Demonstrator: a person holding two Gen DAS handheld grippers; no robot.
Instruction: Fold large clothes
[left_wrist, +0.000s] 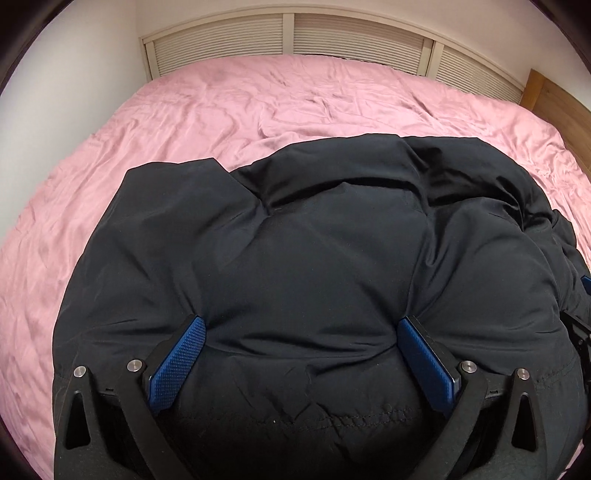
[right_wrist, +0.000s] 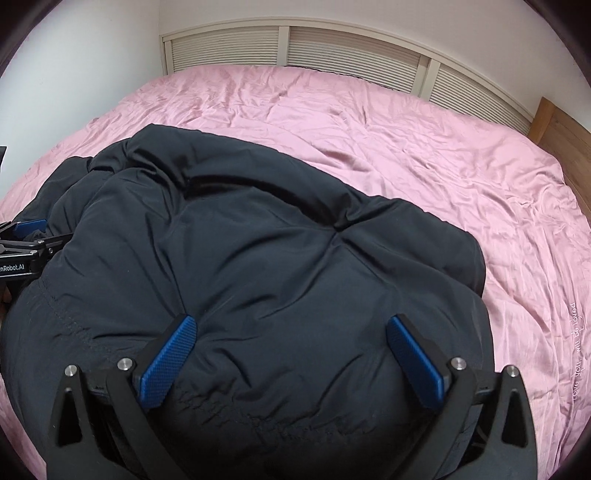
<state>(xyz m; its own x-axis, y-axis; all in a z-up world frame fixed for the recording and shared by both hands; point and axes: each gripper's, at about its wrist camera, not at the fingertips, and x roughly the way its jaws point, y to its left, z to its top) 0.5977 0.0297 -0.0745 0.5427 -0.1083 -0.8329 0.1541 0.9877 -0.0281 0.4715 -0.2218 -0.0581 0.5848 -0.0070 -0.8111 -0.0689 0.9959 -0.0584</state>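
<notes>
Puffy black jacket (left_wrist: 314, 258) bunched on wrinkled pink sheet (left_wrist: 221, 110).

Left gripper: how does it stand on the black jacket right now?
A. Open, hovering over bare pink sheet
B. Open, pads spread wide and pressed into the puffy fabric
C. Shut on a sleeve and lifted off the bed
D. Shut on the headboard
B. In the left wrist view the left gripper has its blue pads far apart, dented into the black jacket, which lies on the pink sheet.
</notes>
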